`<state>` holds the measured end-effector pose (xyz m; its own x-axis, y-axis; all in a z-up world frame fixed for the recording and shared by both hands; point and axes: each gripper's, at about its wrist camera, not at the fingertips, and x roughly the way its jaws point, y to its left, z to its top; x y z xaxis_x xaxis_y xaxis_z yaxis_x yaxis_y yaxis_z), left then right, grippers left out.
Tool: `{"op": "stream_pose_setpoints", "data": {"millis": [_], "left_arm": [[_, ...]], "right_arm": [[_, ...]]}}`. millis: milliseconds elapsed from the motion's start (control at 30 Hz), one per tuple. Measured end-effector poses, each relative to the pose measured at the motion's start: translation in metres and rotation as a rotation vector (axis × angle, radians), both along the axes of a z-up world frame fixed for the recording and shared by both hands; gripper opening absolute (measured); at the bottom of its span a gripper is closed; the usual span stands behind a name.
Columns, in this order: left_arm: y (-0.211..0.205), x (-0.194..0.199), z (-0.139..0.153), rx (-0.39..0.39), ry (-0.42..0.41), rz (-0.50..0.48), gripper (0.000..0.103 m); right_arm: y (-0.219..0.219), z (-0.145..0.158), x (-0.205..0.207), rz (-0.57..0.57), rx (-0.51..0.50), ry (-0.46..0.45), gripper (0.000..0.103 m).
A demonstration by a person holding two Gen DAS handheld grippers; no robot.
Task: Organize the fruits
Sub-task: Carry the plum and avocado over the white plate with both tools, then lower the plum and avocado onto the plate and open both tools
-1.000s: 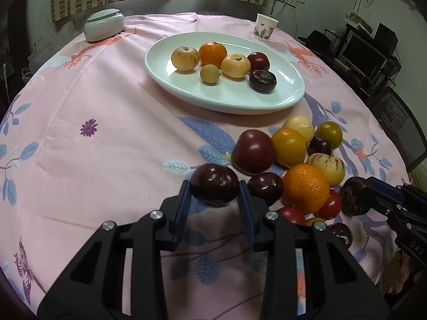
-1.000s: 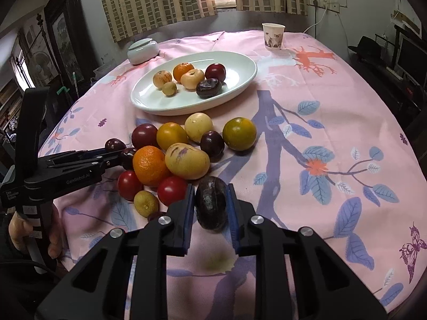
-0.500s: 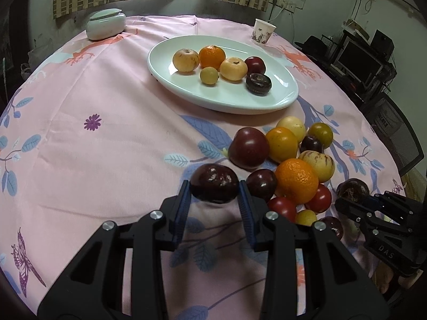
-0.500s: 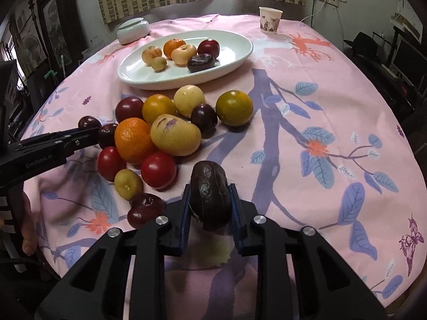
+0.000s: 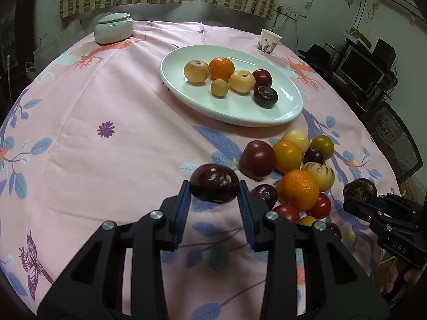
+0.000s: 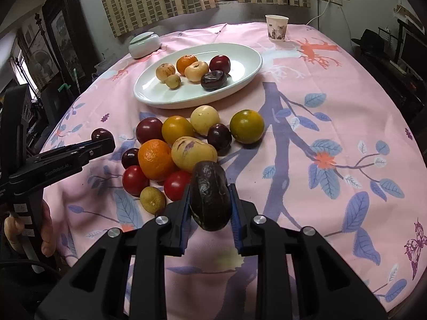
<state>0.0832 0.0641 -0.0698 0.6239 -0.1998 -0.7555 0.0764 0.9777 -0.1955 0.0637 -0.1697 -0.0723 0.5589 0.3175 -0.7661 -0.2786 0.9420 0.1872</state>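
Observation:
My left gripper [image 5: 214, 196] is shut on a dark purple passion fruit [image 5: 214, 183], held above the pink cloth left of the loose fruit pile [image 5: 291, 170]. My right gripper [image 6: 210, 202] is shut on a dark wrinkled passion fruit [image 6: 210, 198], held above the near edge of the pile [image 6: 186, 149]. The white oval plate [image 5: 267, 112] lies farther back with several fruits on it; it also shows in the right wrist view [image 6: 240, 80]. Each gripper shows in the other's view: the right one [image 5: 359, 194] and the left one [image 6: 102, 138].
A lidded white ceramic jar [image 5: 114, 28] and a paper cup [image 5: 270, 41] stand at the table's far side. The round table's edge curves close on the right, with a chair [image 5: 395, 144] and desk clutter beyond it. A hand [image 6: 16, 229] holds the left gripper.
Both grippers have risen with their passion fruits; the table looks farther below. The right gripper lifted its fruit off the cloth and drew back toward the near edge.

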Motion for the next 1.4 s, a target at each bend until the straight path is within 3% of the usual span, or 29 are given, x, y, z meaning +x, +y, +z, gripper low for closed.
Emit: {"op": "stream_pose_setpoints", "data": {"millis": [267,467,767,933,1233,1300,1333,1400], "left_arm": [[-0.005,-0.001,0.010,0.003,-0.006,-0.015,0.036],[-0.007,0.015,0.036,0.039,-0.053,-0.035,0.036],[-0.007,0.118,0.060,0.077,-0.057,-0.029,0.036],[-0.007,0.190,0.052,0.060,0.003,-0.007,0.036],[-0.006,0.240,0.025,0.012,0.071,0.008,0.037],[-0.004,0.243,0.022,0.001,0.084,0.019,0.038],[-0.003,0.243,0.021,0.004,0.085,0.028,0.040],[0.001,0.241,0.025,0.011,0.067,0.046,0.055]], "right_arm": [[0.000,0.002,0.005,0.026,0.020,0.005,0.027],[0.007,0.023,0.041,0.109,0.056,0.000,0.027],[0.047,0.047,0.152,0.139,-0.047,-0.100,0.026],[0.068,0.035,0.216,0.144,-0.035,-0.048,0.026],[0.079,0.021,0.252,0.147,-0.029,-0.033,0.027],[0.079,0.022,0.254,0.140,-0.033,-0.033,0.036],[0.078,0.023,0.254,0.130,-0.043,-0.038,0.053],[0.075,0.028,0.251,0.105,-0.061,-0.085,0.058]]}}
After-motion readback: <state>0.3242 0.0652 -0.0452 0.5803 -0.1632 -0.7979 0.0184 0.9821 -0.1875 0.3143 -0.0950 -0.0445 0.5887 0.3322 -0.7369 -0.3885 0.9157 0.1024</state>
